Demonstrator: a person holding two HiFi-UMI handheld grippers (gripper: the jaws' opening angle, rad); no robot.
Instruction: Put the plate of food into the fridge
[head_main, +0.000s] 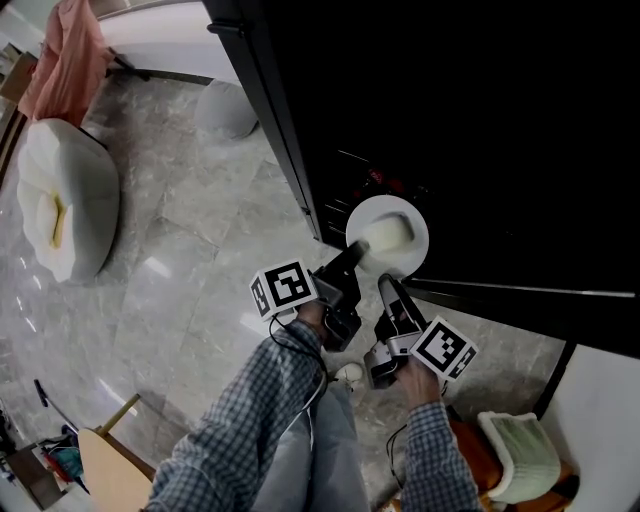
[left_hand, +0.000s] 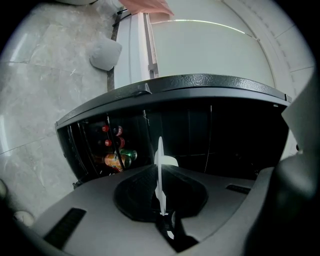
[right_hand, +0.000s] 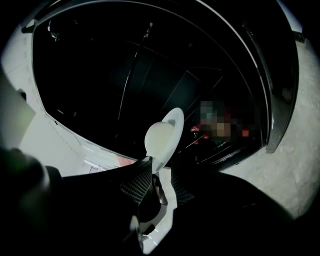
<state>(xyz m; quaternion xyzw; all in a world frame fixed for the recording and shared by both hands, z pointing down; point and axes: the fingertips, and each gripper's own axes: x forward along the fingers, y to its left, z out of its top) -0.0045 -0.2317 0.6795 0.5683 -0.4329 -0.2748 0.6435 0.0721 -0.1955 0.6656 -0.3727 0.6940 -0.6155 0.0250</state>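
Our left gripper (head_main: 352, 260) pinches the plate (head_main: 408, 212); our right gripper (head_main: 388, 287) sits loose round its rim. Cans (left_hand: 118, 159) stand at its nine o'clock inside the fridge (left_hand: 200, 89).

Polished marble floor (head_main: 190, 260) tiles run up to a tall black fridge (head_main: 450, 120) in what looks like the living area of a home, with drink cans and bottles (left_hand: 116, 152) racked inside the appliance. A white beanbag (head_main: 65, 200) lies on the floor below a draped pink cloth (head_main: 70, 55). A wooden chair (head_main: 110, 465) and a seat with a pale green cushion (head_main: 520, 455) stand close by, all household furnishings rather than shop or office fittings.
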